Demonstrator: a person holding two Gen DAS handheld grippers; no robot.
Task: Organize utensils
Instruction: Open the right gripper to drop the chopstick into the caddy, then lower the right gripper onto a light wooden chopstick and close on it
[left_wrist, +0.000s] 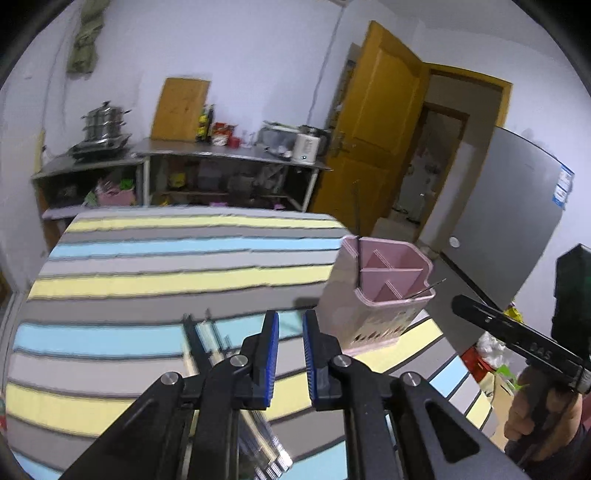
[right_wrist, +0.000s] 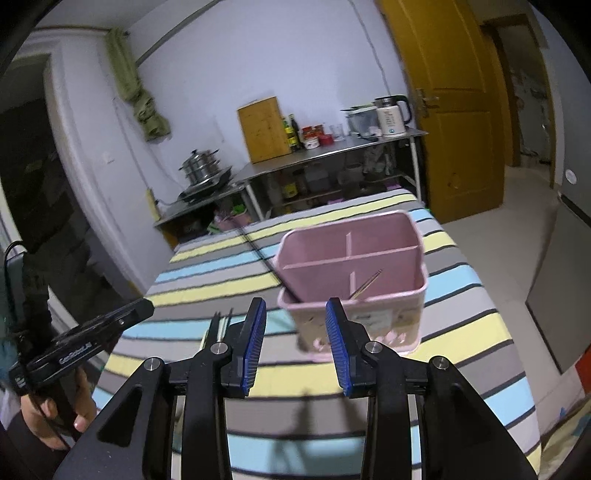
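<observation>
Tipping is the plainest risk here: the pink plastic utensil caddy with inner dividers (right_wrist: 351, 273) stands upright near the far right corner of the desk covered in a striped cloth of yellow, blue and grey (left_wrist: 147, 280), and in the left wrist view its base sits close to the cloth's edge — a sideways nudge could, I judge, push it over or off. The right tool (right_wrist: 295, 343) hangs just in front of the caddy's near wall with its blue pads standing wide and nothing between them; the caddy's lower front shows in the gap, so a careless forward move could strike that wall. A thin pair of chopsticks (right_wrist: 365, 284) already leans in the caddy's near right compartment, tips resting on the rim, and another dark, slim stick (left_wrist: 357, 236) stands at its left wall; either could be knocked out by a bump. The left tool (left_wrist: 290, 354) is to the left of the caddy, its pads narrow with only a slim gap and nothing visibly gripped. Below that tool, away from the caddy, lie blurred, slim utensils (left_wrist: 207, 332) — too smeared to identify. Picking such thin pieces off soft cloth could, I think, mean a slip or snagged fabric.
</observation>
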